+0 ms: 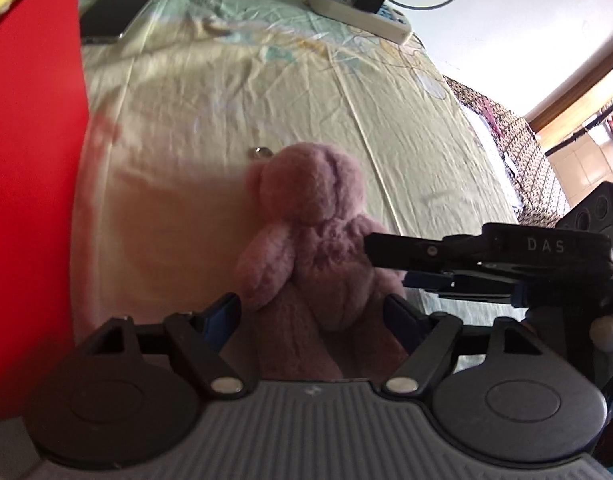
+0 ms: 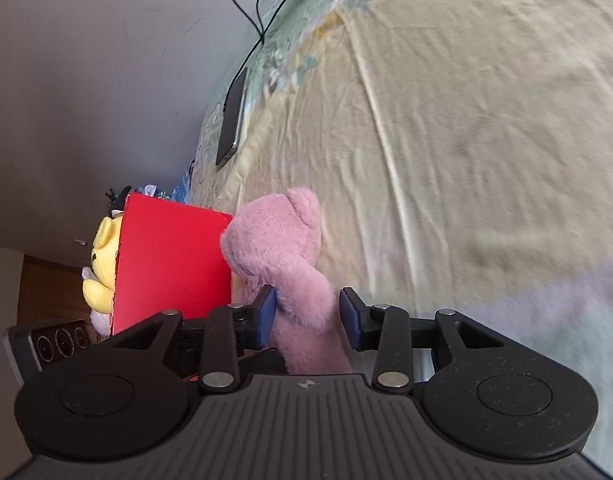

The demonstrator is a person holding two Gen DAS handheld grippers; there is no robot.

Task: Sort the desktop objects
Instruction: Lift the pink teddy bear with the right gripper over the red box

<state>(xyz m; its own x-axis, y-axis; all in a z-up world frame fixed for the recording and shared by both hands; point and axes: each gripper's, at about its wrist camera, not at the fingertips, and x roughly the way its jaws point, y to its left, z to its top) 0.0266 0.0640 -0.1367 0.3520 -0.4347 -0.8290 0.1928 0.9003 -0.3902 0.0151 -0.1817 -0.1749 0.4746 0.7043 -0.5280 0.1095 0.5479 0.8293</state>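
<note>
A pink plush bear (image 1: 314, 216) is seen from behind, its legs deep between the fingers of my left gripper (image 1: 312, 312). The jaws stand wide with both pads against the plush. My right gripper (image 1: 390, 264) reaches in from the right at the bear's flank. In the right wrist view the pink plush bear's (image 2: 282, 240) body fills the gap of my right gripper (image 2: 306, 312), with the jaws pressed on its sides. A red box (image 2: 170, 260) stands just beyond the bear's head, and a yellow plush toy (image 2: 100, 264) shows behind its wall.
The red box's wall (image 1: 30, 160) fills the left side, close to my left gripper. On the wrinkled yellow cloth (image 1: 266, 92) lie a dark tablet (image 1: 118, 8) at the back left, a power strip (image 1: 358, 12) with a charger, and a small metal ring (image 1: 258, 153).
</note>
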